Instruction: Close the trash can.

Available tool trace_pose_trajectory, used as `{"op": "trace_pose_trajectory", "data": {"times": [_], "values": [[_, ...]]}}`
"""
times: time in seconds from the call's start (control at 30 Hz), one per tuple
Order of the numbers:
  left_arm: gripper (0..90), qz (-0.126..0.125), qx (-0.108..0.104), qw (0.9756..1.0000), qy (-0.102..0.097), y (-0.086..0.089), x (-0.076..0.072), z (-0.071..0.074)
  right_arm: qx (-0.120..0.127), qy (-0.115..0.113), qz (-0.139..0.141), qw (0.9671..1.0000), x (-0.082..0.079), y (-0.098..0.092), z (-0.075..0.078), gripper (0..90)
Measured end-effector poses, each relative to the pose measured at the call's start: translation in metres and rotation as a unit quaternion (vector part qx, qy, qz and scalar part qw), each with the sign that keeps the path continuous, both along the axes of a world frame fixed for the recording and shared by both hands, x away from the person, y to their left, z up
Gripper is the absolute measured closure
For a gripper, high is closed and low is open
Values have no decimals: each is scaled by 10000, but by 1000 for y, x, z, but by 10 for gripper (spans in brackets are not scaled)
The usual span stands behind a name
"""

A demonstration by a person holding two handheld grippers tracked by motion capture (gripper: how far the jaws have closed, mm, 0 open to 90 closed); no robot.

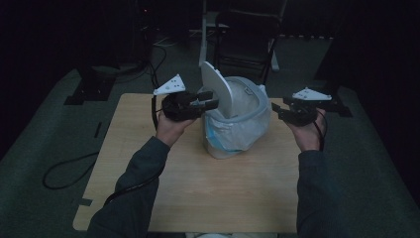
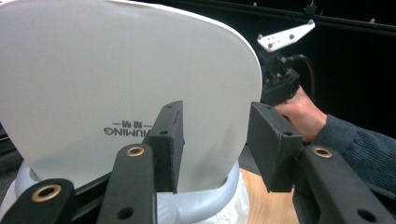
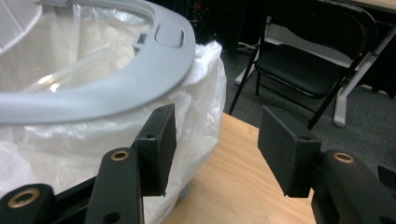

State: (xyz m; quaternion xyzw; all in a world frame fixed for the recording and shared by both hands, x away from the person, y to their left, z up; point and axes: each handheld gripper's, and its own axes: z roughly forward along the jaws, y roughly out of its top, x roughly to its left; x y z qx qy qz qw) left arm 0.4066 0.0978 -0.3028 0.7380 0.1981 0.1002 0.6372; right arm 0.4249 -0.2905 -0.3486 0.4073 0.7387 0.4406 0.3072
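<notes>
While a person's two sleeved forearms come in from the near edge, one wooden bench (image 1: pixel 198 193) carries a single white bin (image 1: pixel 233 131) near its far middle. One clear plastic liner (image 1: pixel 237 134) is draped over the bin's wall and bunched under a grey rim ring (image 1: pixel 255 101), one in number. The bin stands upright, its mouth facing up, its long axis running from the bench surface to the rim.

One white lid (image 1: pixel 216 89) rises from the bin's left side, tipped up nearly on edge; its long axis runs up and slightly away from the viewer, its broad face turned toward the left hand. In the left gripper view the lid's (image 2: pixel 116 88) pale face carries dark lettering low down.

Left claw (image 1: pixel 207 100), level and pointing right, sits at the lid's lower edge. Its jaws are spread, and in its own view the left claw (image 2: pixel 215 144) has nothing pinched: the lid stands just beyond the two pads (image 2: pixel 170 140).

Right claw (image 1: pixel 277 111) hangs just right of the bin, well apart from the left one and pointing inward toward the liner. In the right gripper view the right claw (image 3: pixel 215 149) is spread and holds nothing, with the liner (image 3: pixel 201 93) just beside its left pad and bare bench between the two.

Beyond the bench stands one dark folding chair (image 1: pixel 250 34) on a dim floor.
</notes>
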Motion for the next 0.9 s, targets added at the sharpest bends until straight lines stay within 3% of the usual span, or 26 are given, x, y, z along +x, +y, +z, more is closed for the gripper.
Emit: {"op": "trace_pose_trajectory", "data": {"times": [0.4,0.73,0.9], "values": [[569,-12,-78,10000,7,-14,8,-2,9,178,-66,9998,-1,-6,-22,459],[571,139,-256,9996,-10,-17,17,-6,48,306,-105,9995,-1,-12,-35,460],[576,232,-157,9996,35,-21,23,-10,62,255,-60,9996,-3,-10,-34,460]]}}
